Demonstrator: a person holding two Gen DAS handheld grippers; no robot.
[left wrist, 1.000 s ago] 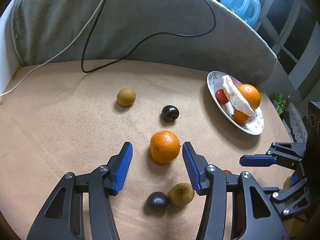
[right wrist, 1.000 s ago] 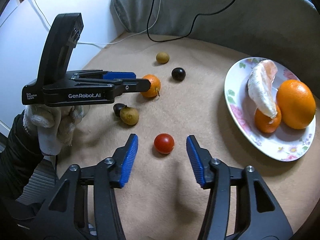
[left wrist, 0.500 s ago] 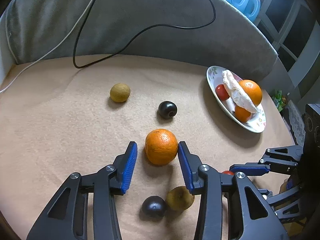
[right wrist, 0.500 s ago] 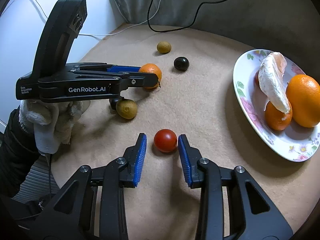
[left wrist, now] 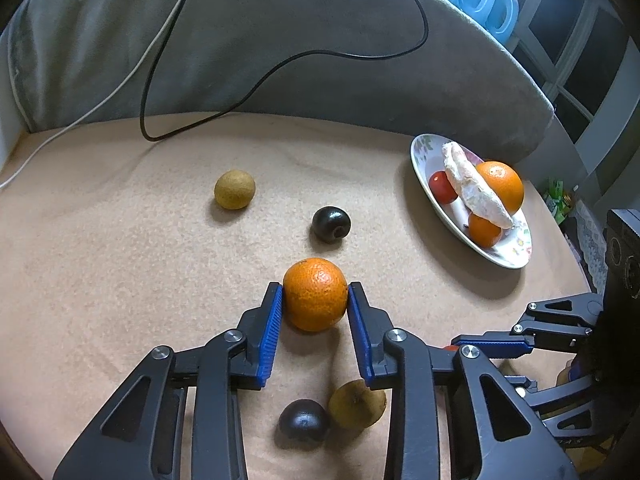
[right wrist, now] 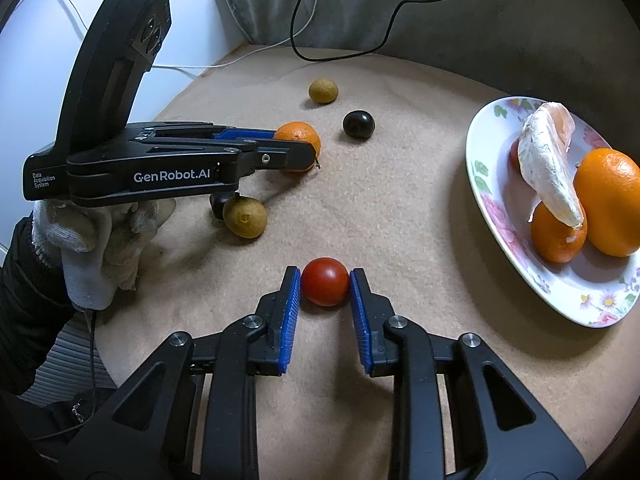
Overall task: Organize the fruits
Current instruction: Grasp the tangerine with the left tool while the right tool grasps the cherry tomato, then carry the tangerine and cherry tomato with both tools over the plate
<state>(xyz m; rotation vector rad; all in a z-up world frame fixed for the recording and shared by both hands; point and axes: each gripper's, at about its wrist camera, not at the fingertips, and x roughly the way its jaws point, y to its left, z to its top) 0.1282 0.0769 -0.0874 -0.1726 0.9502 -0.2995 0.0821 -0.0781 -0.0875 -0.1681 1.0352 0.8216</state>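
Observation:
My left gripper (left wrist: 315, 294) is shut on an orange (left wrist: 315, 295) that rests on the tan cloth; the orange also shows in the right wrist view (right wrist: 300, 141). My right gripper (right wrist: 325, 286) is shut on a red tomato (right wrist: 325, 286) on the cloth. A flowered plate (right wrist: 494, 208) at the right holds a large orange (right wrist: 610, 200), a small orange (right wrist: 558, 232), a peeled citrus segment (right wrist: 548, 168) and a tomato (left wrist: 442, 187).
Loose on the cloth are a yellow-brown fruit (left wrist: 235, 189), a dark plum (left wrist: 331, 224), and below my left gripper another dark fruit (left wrist: 304, 420) touching a brownish fruit (left wrist: 356, 404). A grey cushion (left wrist: 280, 32) with a black cable (left wrist: 280, 68) lines the back.
Both grippers moved forward and closed: the left pads now press the orange, the right pads press the tomato. Other fruits have not moved.

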